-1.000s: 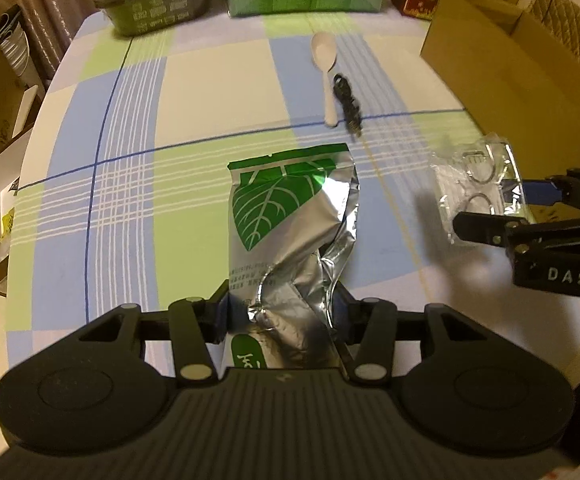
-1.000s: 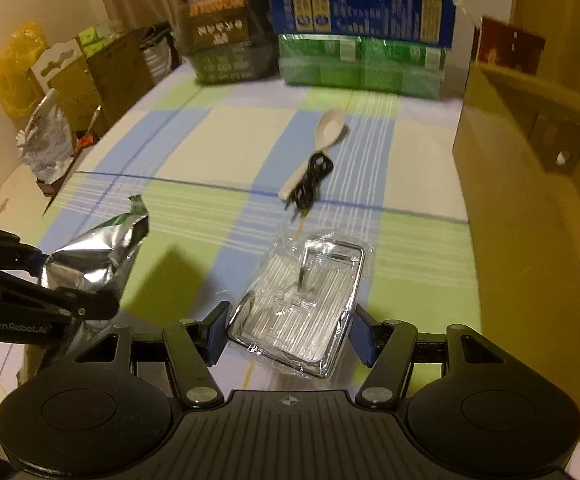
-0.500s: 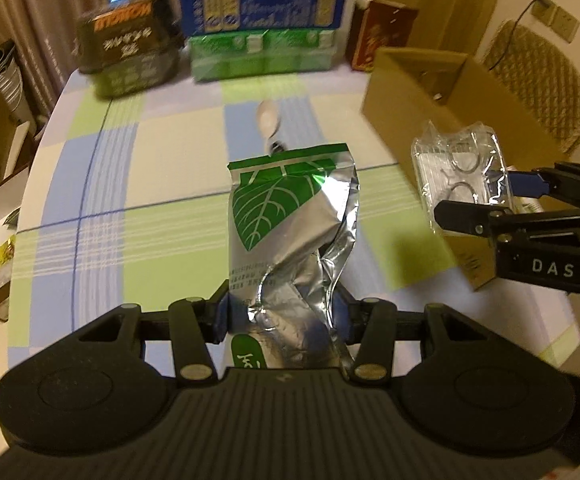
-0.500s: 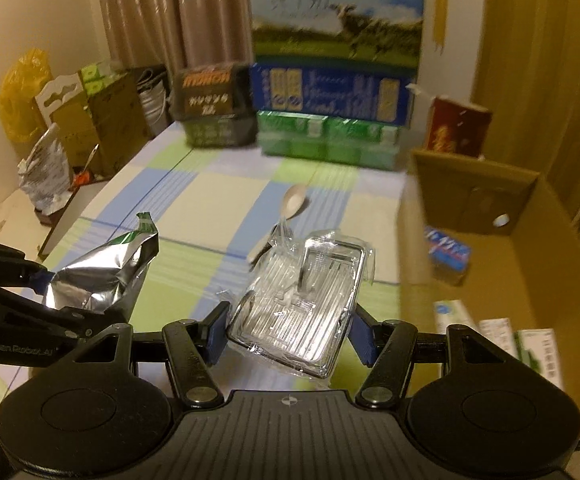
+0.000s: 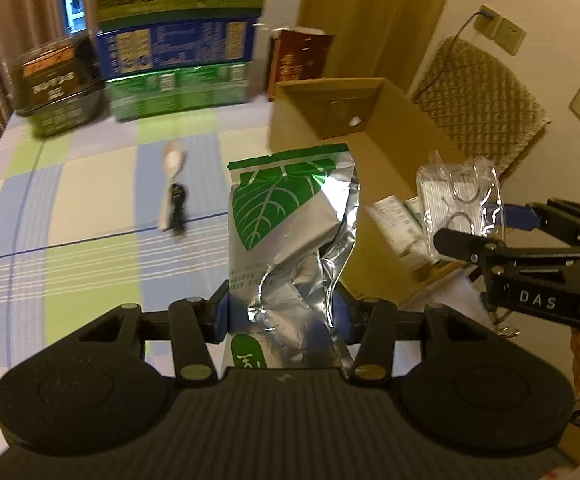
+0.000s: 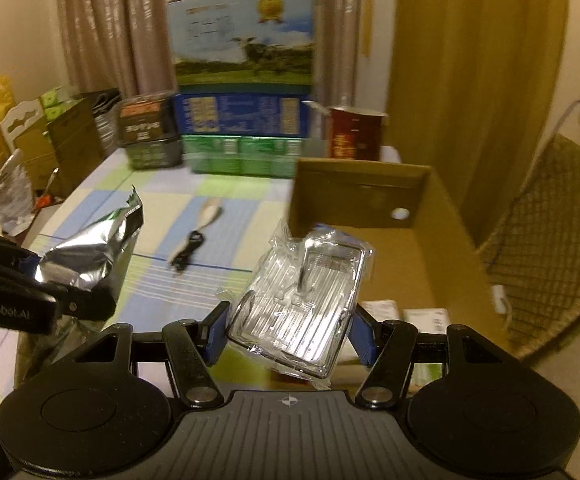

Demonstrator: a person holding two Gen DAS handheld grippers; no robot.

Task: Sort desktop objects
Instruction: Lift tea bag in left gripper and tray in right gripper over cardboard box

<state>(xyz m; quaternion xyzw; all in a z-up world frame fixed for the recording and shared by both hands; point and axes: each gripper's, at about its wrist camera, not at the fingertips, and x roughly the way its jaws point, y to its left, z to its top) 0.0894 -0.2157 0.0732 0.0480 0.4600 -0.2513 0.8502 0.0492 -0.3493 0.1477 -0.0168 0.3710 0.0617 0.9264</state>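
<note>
While both hands carry their loads clear of the checked surface, the left gripper has its jaws clamped on the lower part of a crumpled foil bag with a green leaf print, which stands upright at the centre of the left view. The right gripper has its jaws closed on either side of a clear plastic pack, tilted up and to the right in the middle of its own view. Gripping each item low leaves its bulk free ahead, which should let it drop cleanly into the open cardboard box at the right of both frames; some small packets already lie in the box. A pale spoon and a black cable rest touching each other on the surface, left of centre, likely next to be sorted.
</note>
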